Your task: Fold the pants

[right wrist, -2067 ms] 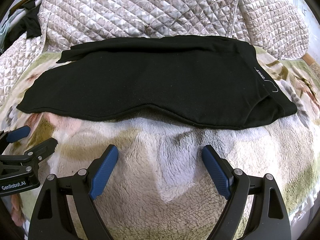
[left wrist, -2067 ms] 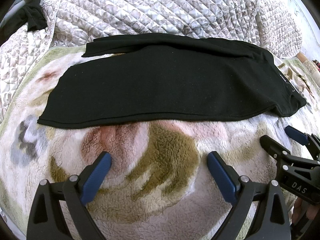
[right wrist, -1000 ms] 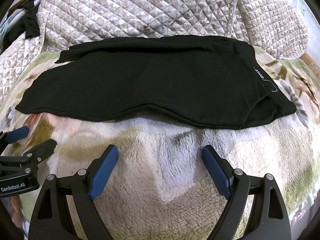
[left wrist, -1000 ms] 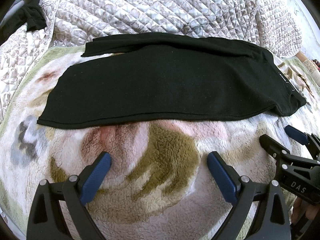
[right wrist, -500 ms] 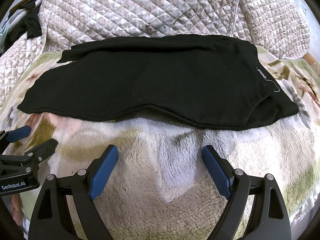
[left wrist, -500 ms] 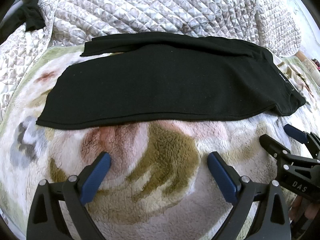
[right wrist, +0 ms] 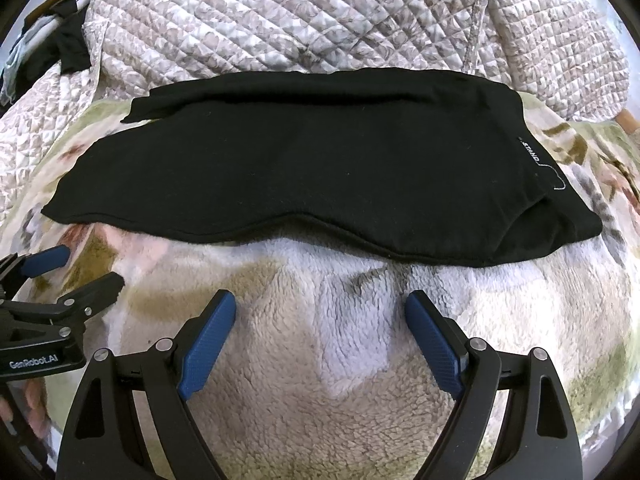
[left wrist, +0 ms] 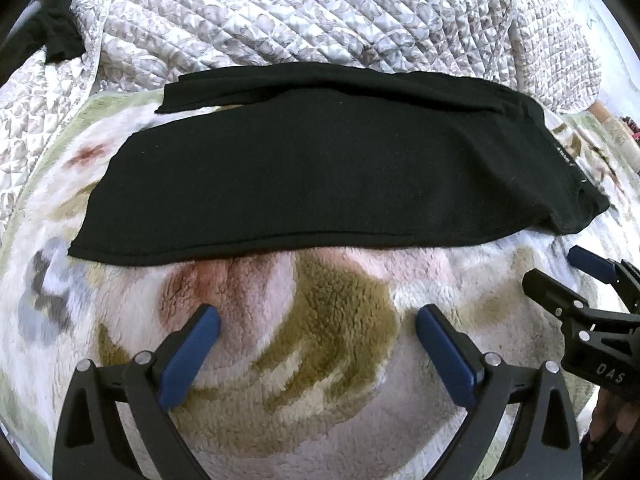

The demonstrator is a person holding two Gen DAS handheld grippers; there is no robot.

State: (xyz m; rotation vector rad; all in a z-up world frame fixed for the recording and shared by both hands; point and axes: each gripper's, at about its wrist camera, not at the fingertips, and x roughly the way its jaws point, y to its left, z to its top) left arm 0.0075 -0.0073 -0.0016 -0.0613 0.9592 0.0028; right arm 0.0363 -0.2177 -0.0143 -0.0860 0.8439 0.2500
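Observation:
Black pants (left wrist: pixel 332 160) lie flat on a fleece blanket (left wrist: pixel 332 320), folded lengthwise with one leg over the other, the waistband with a white label at the right and the leg ends at the left. They also show in the right wrist view (right wrist: pixel 320 160). My left gripper (left wrist: pixel 318 316) is open and empty, hovering over the blanket short of the pants' near edge. My right gripper (right wrist: pixel 320 304) is open and empty, also short of the near edge. Each gripper shows at the side of the other's view: the right one (left wrist: pixel 568 268) and the left one (right wrist: pixel 80 268).
A quilted grey-white bedspread (left wrist: pixel 320 12) rises behind the pants. A dark garment (left wrist: pixel 60 40) lies at the far left on the quilt. The patterned fleece blanket (right wrist: pixel 320 360) spreads beneath both grippers.
Almost nothing has changed. Both grippers hold nearly still with only a slight drift of view; the pants have not moved.

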